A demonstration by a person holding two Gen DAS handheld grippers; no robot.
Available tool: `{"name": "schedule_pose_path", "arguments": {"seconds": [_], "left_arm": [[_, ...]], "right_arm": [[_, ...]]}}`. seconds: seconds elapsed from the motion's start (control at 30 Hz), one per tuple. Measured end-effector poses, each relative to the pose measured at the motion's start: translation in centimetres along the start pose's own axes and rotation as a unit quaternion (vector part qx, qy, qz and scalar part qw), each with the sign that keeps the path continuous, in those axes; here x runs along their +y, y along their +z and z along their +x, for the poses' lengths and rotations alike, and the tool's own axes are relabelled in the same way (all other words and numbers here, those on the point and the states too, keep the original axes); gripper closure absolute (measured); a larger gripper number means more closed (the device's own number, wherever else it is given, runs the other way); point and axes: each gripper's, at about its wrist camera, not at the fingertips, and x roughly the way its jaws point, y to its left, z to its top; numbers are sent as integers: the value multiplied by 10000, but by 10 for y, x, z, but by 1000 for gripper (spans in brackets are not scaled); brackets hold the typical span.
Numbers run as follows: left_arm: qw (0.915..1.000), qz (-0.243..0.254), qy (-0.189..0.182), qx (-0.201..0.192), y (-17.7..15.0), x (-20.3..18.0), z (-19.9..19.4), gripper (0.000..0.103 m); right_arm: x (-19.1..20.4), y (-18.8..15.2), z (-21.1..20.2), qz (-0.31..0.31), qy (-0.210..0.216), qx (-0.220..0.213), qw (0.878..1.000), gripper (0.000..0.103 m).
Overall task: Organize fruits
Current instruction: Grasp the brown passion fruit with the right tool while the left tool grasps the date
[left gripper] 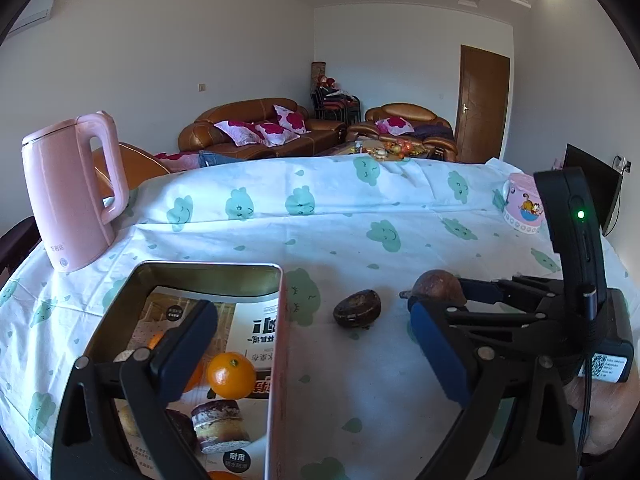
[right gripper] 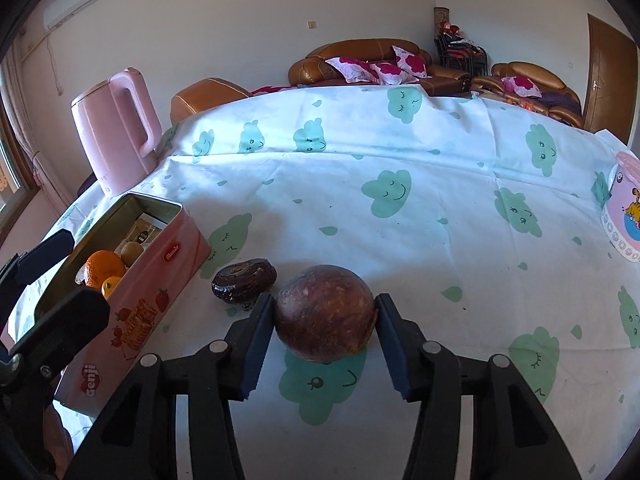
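here the right gripper point(right gripper: 325, 316) clamps a round brown fruit point(right gripper: 325, 312) on the tablecloth point(right gripper: 440, 240), no long axis evident. the left gripper point(left gripper: 312, 344) hangs spread over the pink tin point(right gripper: 160, 280), lettered "genji", its length running away from the camera.

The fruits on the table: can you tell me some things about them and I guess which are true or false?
1. The right gripper has its fingers on both sides of the round brown fruit. True.
2. The pink tin has no fruit in it. False: an orange and other fruit lie inside.
3. The dark wrinkled fruit lies on the tablecloth, outside the tin. True.
4. The left gripper holds an orange. False: it is open, straddling the tin's wall.
5. The kettle is blue. False: it is pink.
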Motion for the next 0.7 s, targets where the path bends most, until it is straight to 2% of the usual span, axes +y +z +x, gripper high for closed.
{"name": "schedule_pose_path", "arguments": {"seconds": [0.1,0.17,0.23,0.3,0.37,0.4,0.5,0.6,0.7], "left_arm": [[9998,169,-91,75,2,-13,7,9],[9992,326,-140,187,5,-25,16,16],[9983,442,-169,354,7,-35,28,19],[9967,536,-178,587,9,-43,43,28],[9943,602,-214,852,8,-49,59,44],[9934,608,-184,952,8,-50,65,47],[9914,578,-150,1166,7,-51,78,48],[9894,803,93,1206,6,-57,84,48],[9883,737,214,1316,7,-54,96,49]], "right_arm": [[-9,-1,-10,49,-288,-170,9994,51],[-19,-2,-16,109,-444,-254,9986,51],[-30,-3,-20,260,-439,-294,9983,50],[-39,-4,-23,404,-395,-347,9978,50],[-42,-5,-27,439,-394,-408,9974,50],[-42,-5,-28,422,-408,-432,9973,50],[-40,-4,-29,390,-410,-476,9973,50],[-37,-4,-31,320,-439,-532,9971,50],[-37,-6,-33,316,-424,-568,9970,50]]}}
